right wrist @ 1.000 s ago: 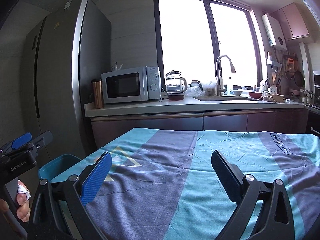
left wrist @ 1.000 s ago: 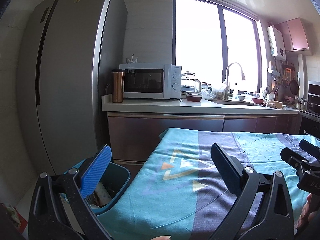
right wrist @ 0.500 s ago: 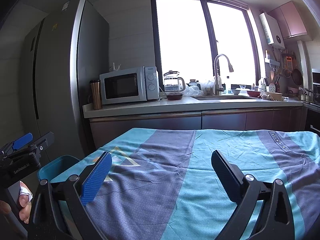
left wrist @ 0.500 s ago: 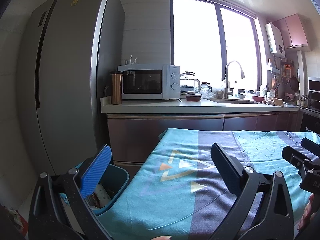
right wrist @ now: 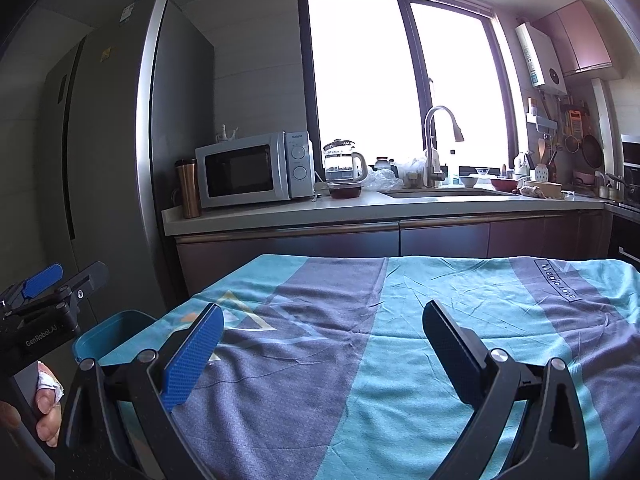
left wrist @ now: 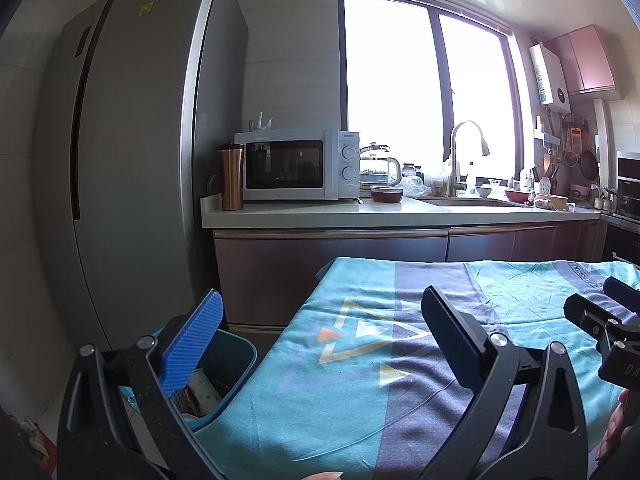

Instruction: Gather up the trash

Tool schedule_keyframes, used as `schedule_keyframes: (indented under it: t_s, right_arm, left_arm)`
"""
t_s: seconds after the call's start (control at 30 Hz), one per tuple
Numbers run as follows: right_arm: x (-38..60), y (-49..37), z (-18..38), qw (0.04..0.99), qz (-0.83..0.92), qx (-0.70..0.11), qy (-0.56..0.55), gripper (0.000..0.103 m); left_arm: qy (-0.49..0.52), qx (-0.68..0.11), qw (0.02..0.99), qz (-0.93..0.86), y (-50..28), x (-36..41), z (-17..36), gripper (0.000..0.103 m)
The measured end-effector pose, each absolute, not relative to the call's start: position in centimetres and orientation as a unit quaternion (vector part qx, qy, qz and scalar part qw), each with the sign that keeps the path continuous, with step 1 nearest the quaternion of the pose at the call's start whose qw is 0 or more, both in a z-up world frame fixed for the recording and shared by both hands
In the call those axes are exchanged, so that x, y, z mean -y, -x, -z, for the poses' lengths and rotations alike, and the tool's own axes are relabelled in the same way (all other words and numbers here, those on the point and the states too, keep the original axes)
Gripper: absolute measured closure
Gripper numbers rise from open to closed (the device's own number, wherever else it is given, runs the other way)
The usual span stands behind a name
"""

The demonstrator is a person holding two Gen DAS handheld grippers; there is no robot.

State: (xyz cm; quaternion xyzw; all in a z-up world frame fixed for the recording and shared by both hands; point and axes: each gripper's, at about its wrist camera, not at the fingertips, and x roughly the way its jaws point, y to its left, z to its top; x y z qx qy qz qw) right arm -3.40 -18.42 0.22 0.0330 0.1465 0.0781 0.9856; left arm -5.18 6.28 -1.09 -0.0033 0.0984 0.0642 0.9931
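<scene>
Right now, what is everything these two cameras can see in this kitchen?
Bin: one, teal, on the floor at the table's left edge, trash inside.
Tablecloth: one, teal and grey-purple, covering the table, nothing on it.
Fridge: one, grey, far left.
Microwave: one, white, on the counter.
Tumbler: one, copper, left of the microwave.
Kettle: one, glass, right of the microwave.
Dark bowl: one, before the kettle.
Faucet: one, steel, at the sink under the window.
Hanging utensils: several, right wall.
Left gripper: one, black with blue pads, open, empty.
Right gripper: one, same make, open, empty.
Hand: one, bandaged finger, holding the left gripper's handle.
</scene>
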Motion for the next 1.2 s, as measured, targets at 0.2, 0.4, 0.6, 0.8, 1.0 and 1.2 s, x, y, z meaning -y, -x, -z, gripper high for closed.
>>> schedule_keyframes:
  t_s: [0.2,0.4,0.6,0.8,1.0,1.2]
  right_arm:
    - [18.38,3.49,-0.26,0.986,-0.076,-0.144,-0.033,0.007]
    - [18.32,3.66,-0.23,0.986,-0.075,-0.145,-0.035,0.007]
    - [18.28,3.65,-0.23,0.986,-0.075,-0.144,-0.035,0.007]
    - [18.32,3.61,-0.21,0.986,-0.076,-0.144,-0.035,0.007]
    - [18.39,3.54,-0.14,0.986,-0.076,-0.145,-0.036,0.007]
    - [18.37,3.51,-0.17,0.986,-0.077,-0.144,-0.038,0.007]
  left_arm:
    - [0.002,-0.098,0.993,-0.065,5.12,-6.16,1.05,0.005]
    - [0.002,-0.098,0.993,-0.065,5.08,-6.15,1.13,0.005]
    - [0.002,-0.099,0.993,-0.065,5.06,-6.14,1.12,0.005]
    - [0.003,-0.099,0.993,-0.066,4.95,-6.16,1.14,0.005]
    - [0.002,-0.098,0.993,-0.066,4.96,-6.15,1.12,0.005]
    - [0.002,-0.098,0.993,-0.066,4.91,-6.15,1.16,0.005]
